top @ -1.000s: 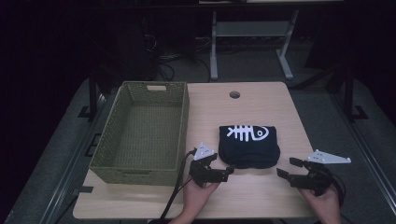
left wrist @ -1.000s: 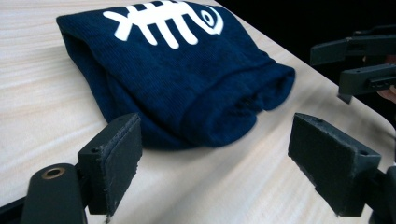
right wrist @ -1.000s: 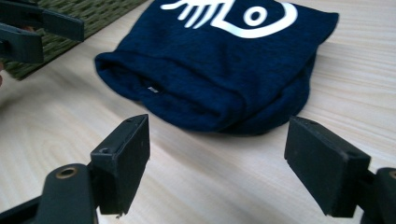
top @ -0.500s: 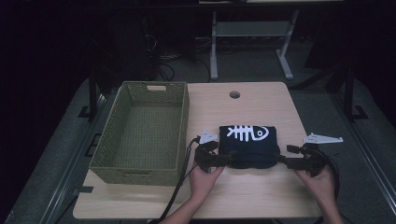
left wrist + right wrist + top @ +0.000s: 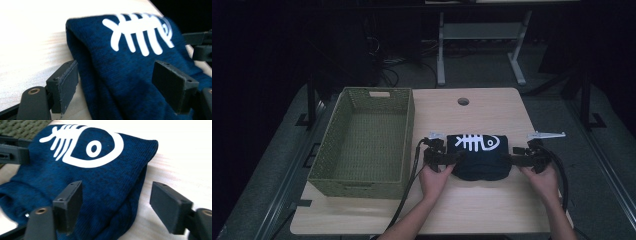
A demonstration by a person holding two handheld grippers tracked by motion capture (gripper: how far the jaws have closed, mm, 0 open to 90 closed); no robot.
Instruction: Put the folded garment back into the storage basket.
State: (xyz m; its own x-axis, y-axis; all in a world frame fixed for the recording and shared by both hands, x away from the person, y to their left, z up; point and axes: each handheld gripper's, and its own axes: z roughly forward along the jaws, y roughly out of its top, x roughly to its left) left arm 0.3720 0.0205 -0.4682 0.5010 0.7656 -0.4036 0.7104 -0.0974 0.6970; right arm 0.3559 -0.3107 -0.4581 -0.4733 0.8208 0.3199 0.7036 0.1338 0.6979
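Nearest the person, the left gripper (image 5: 451,159) and right gripper (image 5: 510,160) flank a folded dark-blue knit cloth with a white fishbone print (image 5: 478,155) on the pale wooden table (image 5: 492,205), each with its jaws spread apart around a cloth end; beyond, at left, stands a green woven rectangular basket (image 5: 367,140).

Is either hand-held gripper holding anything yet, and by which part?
Nothing is held. Both hand-held grippers, left and right, stand open around the folded garment's opposite ends.
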